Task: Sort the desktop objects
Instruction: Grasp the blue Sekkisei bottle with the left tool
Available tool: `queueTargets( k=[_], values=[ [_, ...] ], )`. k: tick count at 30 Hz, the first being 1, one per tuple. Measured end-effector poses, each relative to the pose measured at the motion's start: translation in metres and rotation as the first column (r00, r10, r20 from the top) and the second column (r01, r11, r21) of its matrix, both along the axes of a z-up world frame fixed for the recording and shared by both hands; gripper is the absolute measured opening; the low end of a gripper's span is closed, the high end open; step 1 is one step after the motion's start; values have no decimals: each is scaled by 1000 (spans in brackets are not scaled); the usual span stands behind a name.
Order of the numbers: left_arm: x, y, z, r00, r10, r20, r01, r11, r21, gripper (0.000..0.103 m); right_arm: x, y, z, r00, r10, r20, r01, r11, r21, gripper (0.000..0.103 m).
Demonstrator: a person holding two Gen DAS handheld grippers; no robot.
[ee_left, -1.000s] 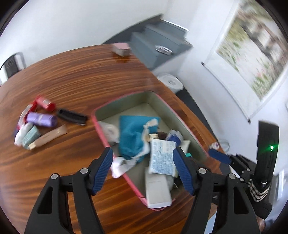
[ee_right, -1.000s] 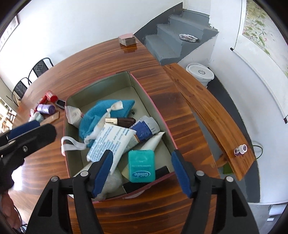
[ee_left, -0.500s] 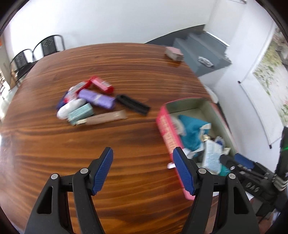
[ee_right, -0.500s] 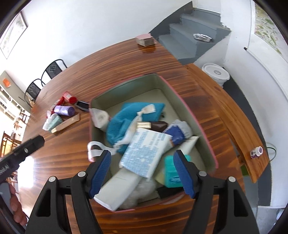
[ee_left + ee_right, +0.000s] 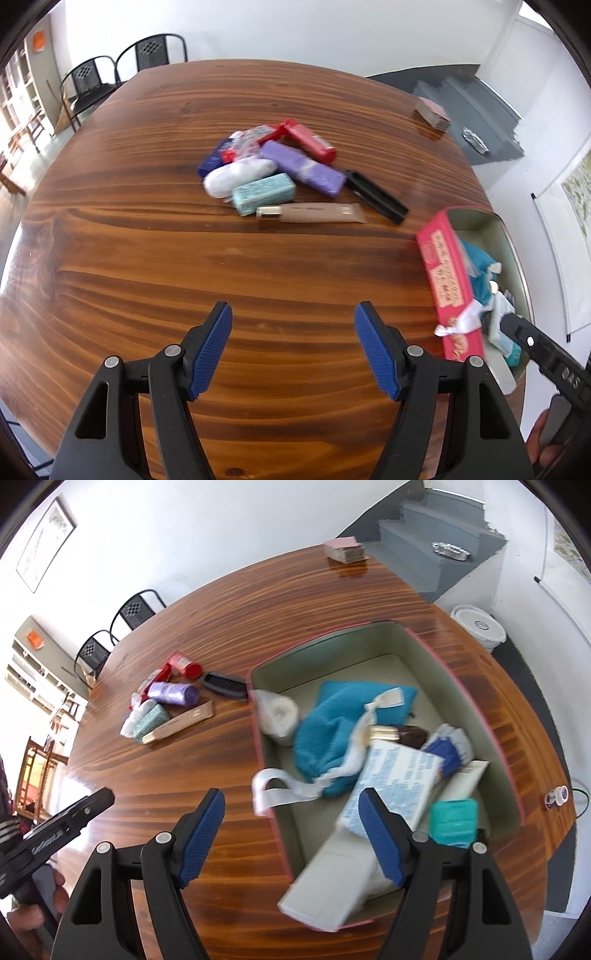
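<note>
A pink box (image 5: 448, 280) with a grey-green inside (image 5: 388, 657) stands on the wooden table (image 5: 184, 258). It holds a blue cloth (image 5: 328, 731), a printed white packet (image 5: 395, 786), a teal floss case (image 5: 453, 823) and other items. A pile lies on the table: a purple roll (image 5: 303, 168), a red tube (image 5: 308, 142), a teal block (image 5: 264, 192), a beige tube (image 5: 314, 213) and a black comb (image 5: 376, 195). My left gripper (image 5: 293, 347) is open and empty above bare table, short of the pile. My right gripper (image 5: 291, 834) is open and empty over the box's near left wall.
A small pink stack (image 5: 432, 112) lies at the table's far edge. Black chairs (image 5: 122, 74) stand beyond the table. Grey stairs (image 5: 436, 535) and a white bucket (image 5: 478, 627) are off the table's right side. A wooden bench (image 5: 546, 775) runs along the right.
My left gripper has swung left, away from the box, and now faces the pile on the table. My right gripper has shifted left over the box's left wall. Both stay open.
</note>
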State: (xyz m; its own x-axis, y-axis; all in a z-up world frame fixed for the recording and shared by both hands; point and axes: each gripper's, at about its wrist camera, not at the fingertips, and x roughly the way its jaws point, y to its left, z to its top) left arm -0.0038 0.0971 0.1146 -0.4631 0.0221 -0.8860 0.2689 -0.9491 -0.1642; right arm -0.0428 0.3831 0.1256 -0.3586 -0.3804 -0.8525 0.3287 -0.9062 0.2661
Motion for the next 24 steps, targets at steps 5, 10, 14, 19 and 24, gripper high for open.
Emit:
queueTargets(
  k=[5, 10, 14, 19, 24],
  values=[
    [-6, -27, -11, 999, 33, 23, -33, 999, 15, 72, 6, -27, 1, 999, 54, 3, -54, 999, 5, 78],
    [-14, -54, -18, 998, 60, 34, -61, 998, 13, 72, 7, -53, 0, 996, 85, 14, -85, 996, 0, 78],
    [-27, -77, -23, 997, 69, 42, -69, 998, 7, 72, 8, -73, -2, 994, 102, 22, -102, 995, 2, 78],
    [-50, -96, -26, 998, 58, 37, -58, 998, 3, 72, 7, -91, -7, 993, 115, 40, -116, 993, 14, 79],
    [-79, -110, -31, 998, 47, 33, -47, 999, -15, 72, 5, -103, -13, 992, 113, 58, -115, 993, 36, 79]
  ],
)
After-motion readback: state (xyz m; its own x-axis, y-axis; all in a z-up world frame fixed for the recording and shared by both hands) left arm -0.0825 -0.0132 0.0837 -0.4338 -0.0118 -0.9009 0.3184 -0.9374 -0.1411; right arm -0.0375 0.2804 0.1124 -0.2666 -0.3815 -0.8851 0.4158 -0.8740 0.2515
